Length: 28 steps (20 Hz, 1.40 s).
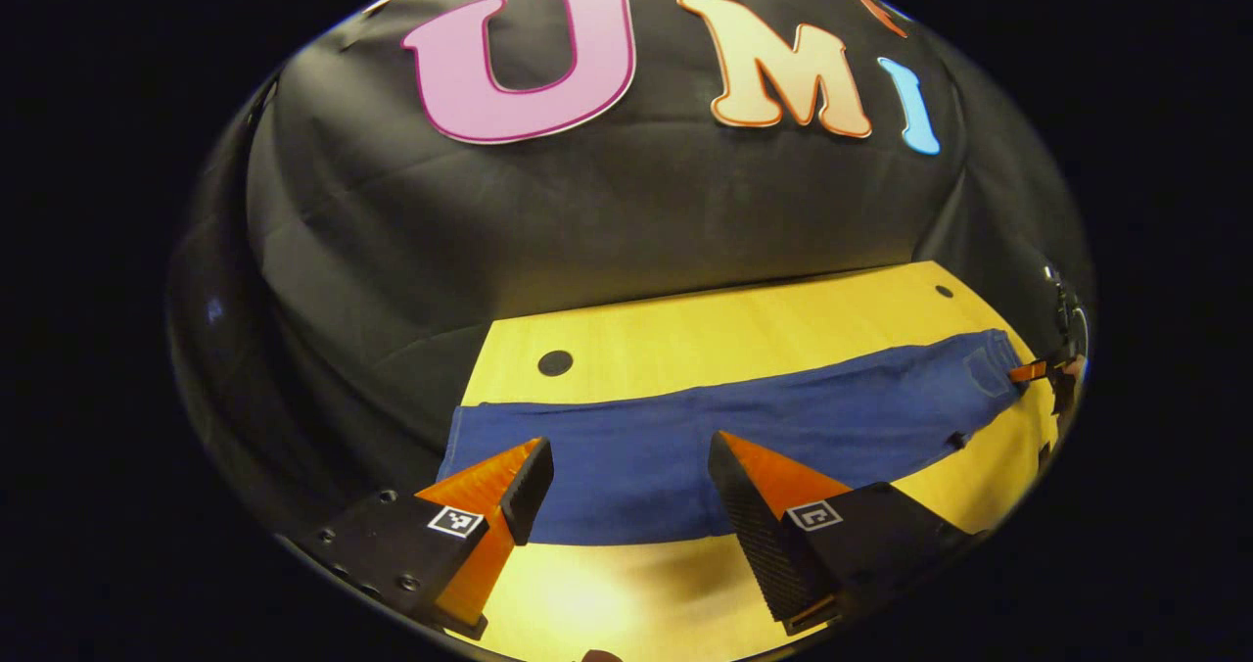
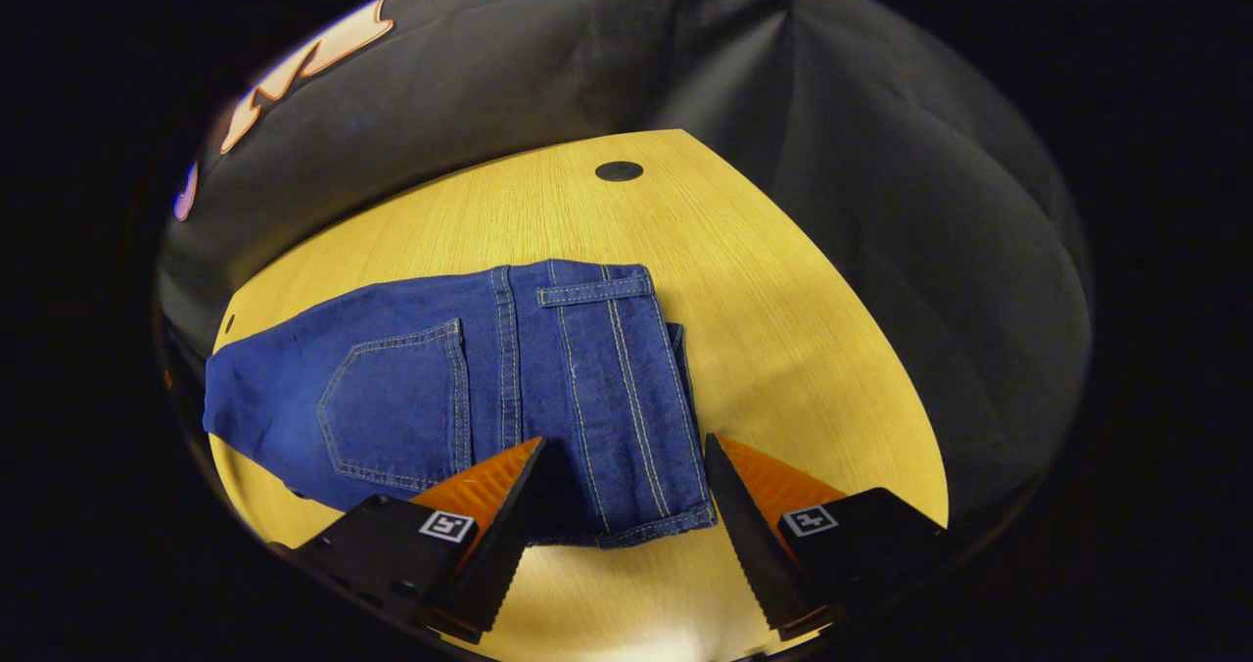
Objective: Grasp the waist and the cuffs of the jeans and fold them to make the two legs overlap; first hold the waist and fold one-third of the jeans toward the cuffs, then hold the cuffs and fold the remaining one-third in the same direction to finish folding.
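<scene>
Here, in the left gripper view, one pair of jeans lies flat along the wooden table, the cuff end nearest the camera. The left gripper hangs over that end with its two fingers spread wide, nothing between them; whether they touch the cloth is unclear. Two dark round holes dot the tabletop. At the far waist end the right gripper shows small and partly cut off at the edge.

In the right gripper view, the waist of the jeans faces the camera, with one back pocket and one belt loop visible. The right gripper holds its fingers apart either side of the waistband corner. The cuff end runs off to the left, dim.
</scene>
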Each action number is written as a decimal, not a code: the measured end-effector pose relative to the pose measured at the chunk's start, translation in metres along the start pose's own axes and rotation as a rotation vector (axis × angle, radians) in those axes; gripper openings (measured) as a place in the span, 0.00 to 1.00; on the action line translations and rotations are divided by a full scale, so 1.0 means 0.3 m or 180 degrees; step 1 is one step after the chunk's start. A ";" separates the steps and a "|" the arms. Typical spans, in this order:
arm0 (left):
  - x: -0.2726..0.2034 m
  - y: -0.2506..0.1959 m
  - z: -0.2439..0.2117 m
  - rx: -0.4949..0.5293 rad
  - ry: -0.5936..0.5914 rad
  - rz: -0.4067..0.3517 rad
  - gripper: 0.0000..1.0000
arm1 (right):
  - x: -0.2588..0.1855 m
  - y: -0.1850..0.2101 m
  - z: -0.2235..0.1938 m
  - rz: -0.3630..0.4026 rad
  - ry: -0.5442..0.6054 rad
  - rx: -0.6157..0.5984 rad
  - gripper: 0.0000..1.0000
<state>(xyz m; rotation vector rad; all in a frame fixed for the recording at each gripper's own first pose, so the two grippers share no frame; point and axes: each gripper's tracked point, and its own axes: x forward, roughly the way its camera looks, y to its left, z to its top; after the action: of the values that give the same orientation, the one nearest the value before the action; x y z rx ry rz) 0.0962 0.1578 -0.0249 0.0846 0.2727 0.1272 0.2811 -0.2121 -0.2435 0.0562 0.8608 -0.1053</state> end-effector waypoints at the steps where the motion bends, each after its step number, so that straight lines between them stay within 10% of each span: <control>1: -0.028 -0.001 0.012 -0.0058 -0.0032 -0.0037 0.96 | 0.001 0.000 -0.009 0.0034 0.0013 0.0069 0.98; 6: -0.054 0.001 0.058 -0.0390 -0.0088 -0.0148 0.96 | 0.010 0.016 -0.012 0.0171 -0.0229 0.0272 0.96; 19: -0.032 -0.013 0.061 -0.0593 -0.0004 -0.0237 0.94 | -0.012 0.067 -0.001 0.0175 -0.0685 0.0446 0.05; 28: -0.052 -0.024 0.055 -0.0405 -0.0031 -0.0372 0.93 | -0.212 0.128 0.067 -0.0122 -0.1006 0.0431 0.05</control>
<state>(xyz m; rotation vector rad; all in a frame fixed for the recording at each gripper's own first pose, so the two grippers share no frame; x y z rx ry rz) 0.0867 0.1475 -0.0058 -0.0572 0.2587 0.0279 0.2597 -0.1714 -0.1819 0.1461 0.5384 -0.2030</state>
